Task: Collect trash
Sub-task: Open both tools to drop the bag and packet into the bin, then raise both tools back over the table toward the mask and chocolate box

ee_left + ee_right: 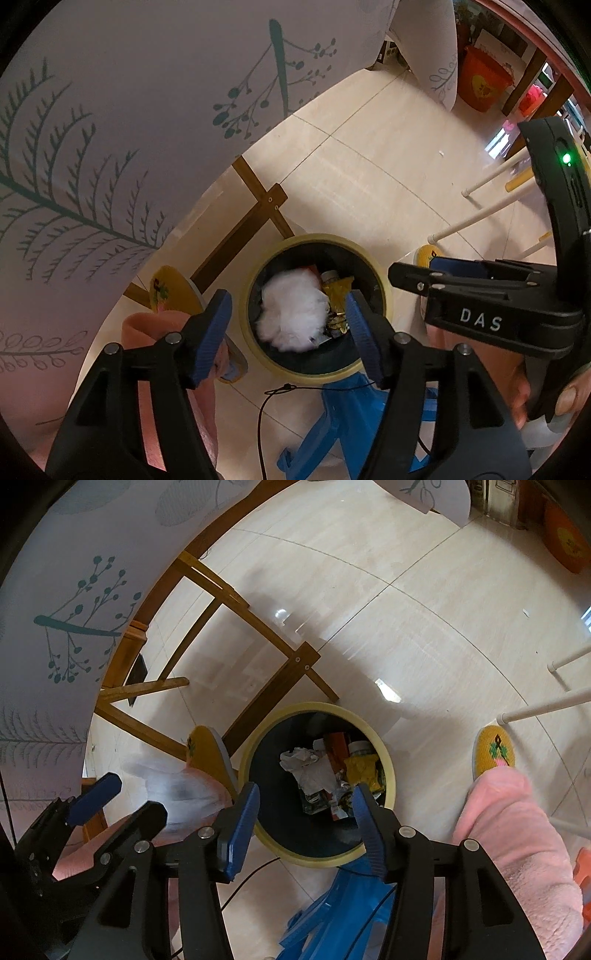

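Blue pads line the fingers of both tools, and each pair stands spread wide with nothing between them. In the left wrist view the left gripper (290, 325) frames the trash bin (255, 280), a round bin with a pale yellow rim and a dark inside, standing on the tiled floor (369, 166). A blurred white wad of tissue (293, 314) shows over the bin's mouth between the fingers; whether it is in the air or lying on the heap cannot be told. At 3 o'clock the right gripper (424, 273) reaches in from the side. In the right wrist view the right gripper (303, 812) hangs over the same bin (384, 753), which holds crumpled white paper (310, 768), a yellow wrapper (364, 770) and an orange carton (338, 746). At 8 o'clock is the left gripper (122, 797). A blue plastic stool (347, 904) lies at 6 o'clock, yellow slippers (495, 753) flank the bin, and wooden table legs (266, 686) rise beyond it toward 11 o'clock.
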Demonstrator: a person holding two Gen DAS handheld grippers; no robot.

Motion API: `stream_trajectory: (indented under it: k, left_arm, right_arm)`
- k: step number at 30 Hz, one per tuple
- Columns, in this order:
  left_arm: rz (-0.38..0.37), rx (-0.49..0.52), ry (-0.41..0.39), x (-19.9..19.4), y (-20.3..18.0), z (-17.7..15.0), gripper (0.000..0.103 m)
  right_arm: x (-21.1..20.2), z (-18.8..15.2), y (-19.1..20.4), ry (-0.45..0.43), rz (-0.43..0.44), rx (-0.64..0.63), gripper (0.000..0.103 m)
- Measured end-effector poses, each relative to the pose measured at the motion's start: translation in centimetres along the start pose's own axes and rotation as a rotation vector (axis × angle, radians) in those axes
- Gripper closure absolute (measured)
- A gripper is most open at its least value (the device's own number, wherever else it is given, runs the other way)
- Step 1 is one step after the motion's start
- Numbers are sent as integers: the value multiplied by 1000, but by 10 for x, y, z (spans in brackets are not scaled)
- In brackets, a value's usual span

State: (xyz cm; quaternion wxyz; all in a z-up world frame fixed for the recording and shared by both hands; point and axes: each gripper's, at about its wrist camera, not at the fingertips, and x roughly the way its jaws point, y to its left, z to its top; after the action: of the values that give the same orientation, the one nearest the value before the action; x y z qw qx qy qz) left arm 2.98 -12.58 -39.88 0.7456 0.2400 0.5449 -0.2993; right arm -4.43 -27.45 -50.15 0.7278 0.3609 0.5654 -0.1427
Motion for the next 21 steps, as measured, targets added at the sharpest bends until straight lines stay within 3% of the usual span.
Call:
stream_trajectory:
  k: [3,7,21]
  left_arm:
    - [-9,-7,7,2,1,0,41]
    - [-15,-15,18,2,1,-1,31]
    - [-49,13,-21,-29,-11,-2,30]
  right_arm:
    - [-1,1,0,-3,-3,2,49]
    - [-2,2,-3,-4,-8,8,49]
    - [-14,-4,2,-16,-18,-19,49]
